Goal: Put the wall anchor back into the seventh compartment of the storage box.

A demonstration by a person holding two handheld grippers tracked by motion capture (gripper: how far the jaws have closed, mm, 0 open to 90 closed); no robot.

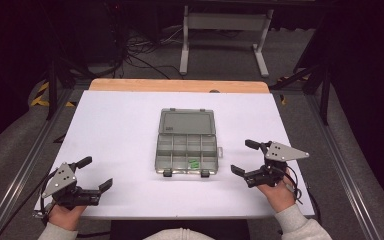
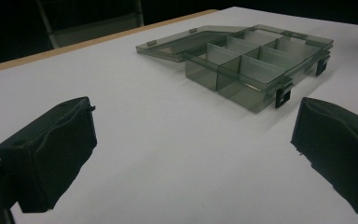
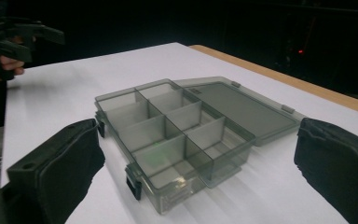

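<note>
A white table (image 1: 120,130) is filling the middle of the high view, with a strip of bare wood showing along its far edge. A smoky see-through plastic box (image 1: 187,152) is sitting at the centre of the frame, lying open with its lid (image 1: 187,122) folded flat onto the table behind it. Thin walls are dividing the box into small compartments, and something small and green (image 1: 194,163) is lying in one compartment in the row nearest the person, right of middle. Two dark clasps are hanging at the box's near edge.

At the lower left of the frame, a hand is holding the left gripper (image 1: 94,173) over the table, well apart from the box; its jaws are standing spread with nothing between them. At the lower right, another hand is holding the right gripper (image 1: 245,157) near the box's right side, not touching it; its jaws are also gaping wide and gripping nothing.

In the right gripper view, the open box (image 3: 172,135) is lying between the two black jaws.
</note>
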